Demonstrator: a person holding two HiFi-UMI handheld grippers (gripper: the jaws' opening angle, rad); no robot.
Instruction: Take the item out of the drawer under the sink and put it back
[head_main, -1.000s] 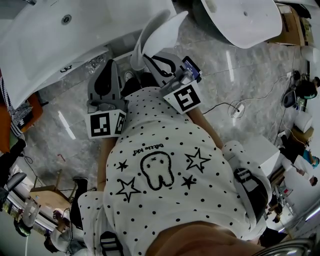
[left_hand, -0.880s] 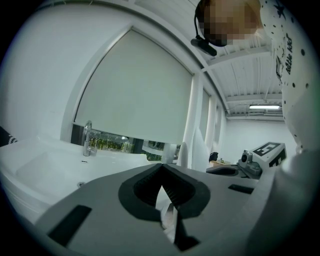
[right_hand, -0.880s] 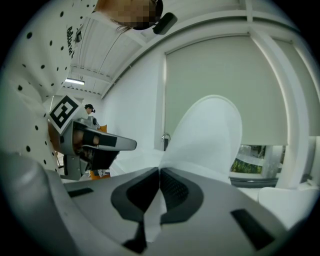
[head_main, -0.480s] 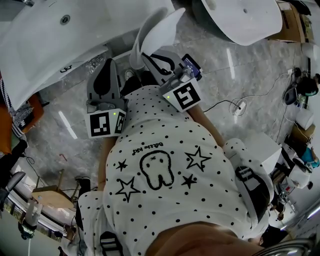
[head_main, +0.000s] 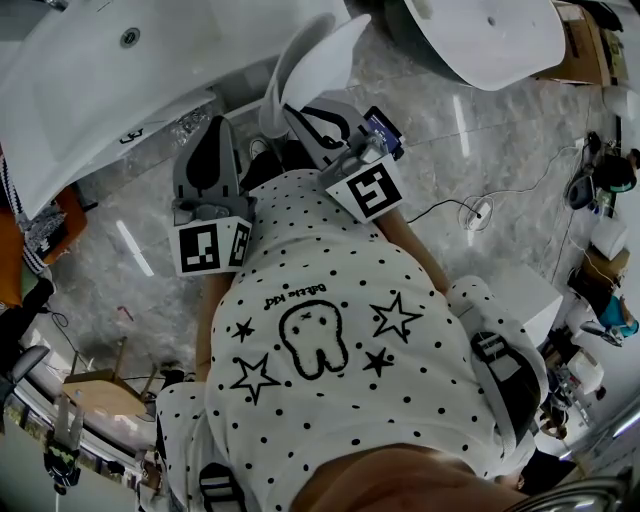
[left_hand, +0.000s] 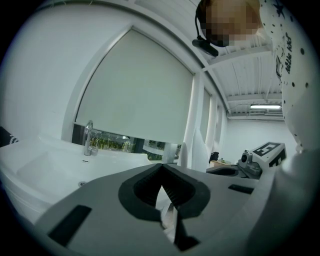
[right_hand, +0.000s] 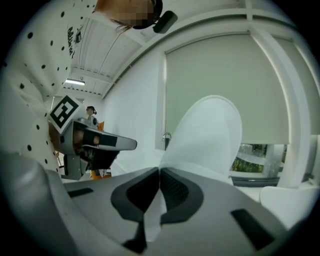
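Presently clamped between the right gripper's (right_hand: 159, 171) jaws: a white oval sheet (head_main: 320, 55), gripped at its lower edge and standing upright above them. Out of any drawer, held over the grey marbled floor (head_main: 480, 150), just off the right edge of the white sink (head_main: 80, 90). Alongside, left gripper (left_hand: 161, 170) with jaws closed together, nothing pinched, facing the sink's faucet (left_hand: 88, 137).

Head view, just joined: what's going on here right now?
A person in a dotted shirt holds a gripper in each hand, by the white sink. The right gripper is shut on a thin white sheet that stands up from its jaws. The left gripper has its jaws together, seemingly on nothing. I can't make out a drawer.
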